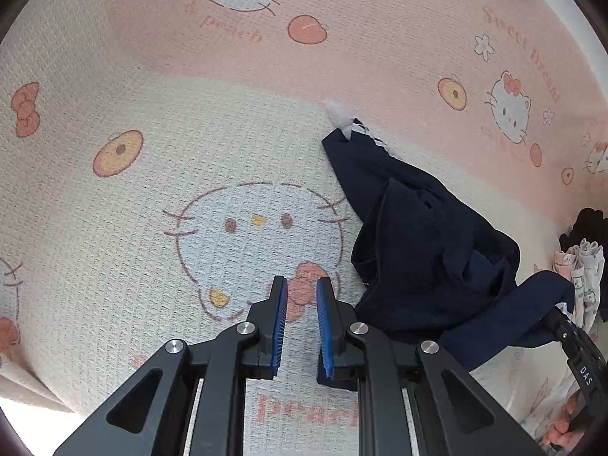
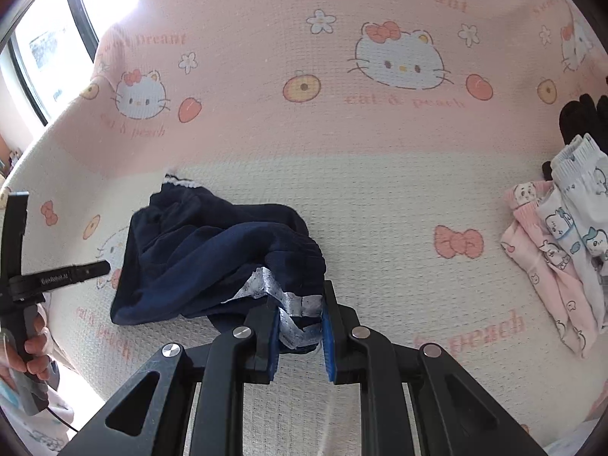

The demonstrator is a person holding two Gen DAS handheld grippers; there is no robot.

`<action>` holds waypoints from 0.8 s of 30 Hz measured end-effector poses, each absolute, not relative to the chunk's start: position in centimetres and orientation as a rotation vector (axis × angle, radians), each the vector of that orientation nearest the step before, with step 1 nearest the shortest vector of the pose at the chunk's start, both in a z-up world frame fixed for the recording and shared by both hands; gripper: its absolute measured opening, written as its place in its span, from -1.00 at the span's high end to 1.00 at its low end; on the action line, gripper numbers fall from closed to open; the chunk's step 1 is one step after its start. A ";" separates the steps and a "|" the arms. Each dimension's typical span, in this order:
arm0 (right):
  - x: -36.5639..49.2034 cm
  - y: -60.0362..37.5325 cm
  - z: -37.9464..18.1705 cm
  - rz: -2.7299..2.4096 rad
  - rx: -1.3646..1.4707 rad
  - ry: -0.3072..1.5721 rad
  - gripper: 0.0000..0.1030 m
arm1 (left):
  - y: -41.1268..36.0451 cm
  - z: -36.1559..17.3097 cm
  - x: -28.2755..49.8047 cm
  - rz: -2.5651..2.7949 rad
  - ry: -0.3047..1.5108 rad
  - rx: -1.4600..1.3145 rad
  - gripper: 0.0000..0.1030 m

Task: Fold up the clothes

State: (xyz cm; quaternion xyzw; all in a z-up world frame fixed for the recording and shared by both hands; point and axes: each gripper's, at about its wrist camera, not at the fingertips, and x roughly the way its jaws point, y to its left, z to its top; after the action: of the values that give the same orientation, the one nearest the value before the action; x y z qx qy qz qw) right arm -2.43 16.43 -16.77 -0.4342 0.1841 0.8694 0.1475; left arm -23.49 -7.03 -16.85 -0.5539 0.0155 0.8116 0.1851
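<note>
the right gripper (image 2: 300, 326) clamps the white-trimmed edge of the navy shorts (image 2: 212, 254) over the blanket (image 2: 380, 197); the left gripper (image 1: 300, 296) is released, pads apart, nothing between.

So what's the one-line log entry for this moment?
stage: lifting | right gripper: shut on navy shorts at white-trimmed hem | left gripper: nearly shut, empty | surface: cat-print blanket | folded: no
</note>
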 end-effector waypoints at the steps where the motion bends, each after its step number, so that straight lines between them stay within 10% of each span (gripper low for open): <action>1: -2.3 16.7 -16.7 2.499 -1.247 0.531 0.69 | -6.7 -16.9 -23.3 2.273 0.054 -1.565 0.74; 11: -2.2 18.1 -17.8 2.476 -1.361 0.582 0.66 | -5.5 -17.3 -23.4 2.174 -0.044 -1.597 0.65; 15: -2.3 18.2 -18.2 2.459 -1.475 0.582 -0.14 | -5.3 -18.3 -23.4 2.017 -0.158 -1.691 0.41; 18: -2.1 18.6 -18.1 2.393 -1.572 0.619 -0.21 | -5.3 -17.6 -22.8 2.049 -0.170 -1.658 -0.06; 24: -0.8 20.4 -16.4 2.444 -1.599 0.771 -0.28 | -2.7 -14.3 -18.9 2.354 0.426 -1.343 -0.06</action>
State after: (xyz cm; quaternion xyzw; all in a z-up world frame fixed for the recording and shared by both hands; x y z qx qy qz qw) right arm -0.80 20.36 -16.43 -0.5284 0.2549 0.8076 0.0604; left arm -18.92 -2.69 -14.30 -0.4797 0.1521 0.8412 0.1978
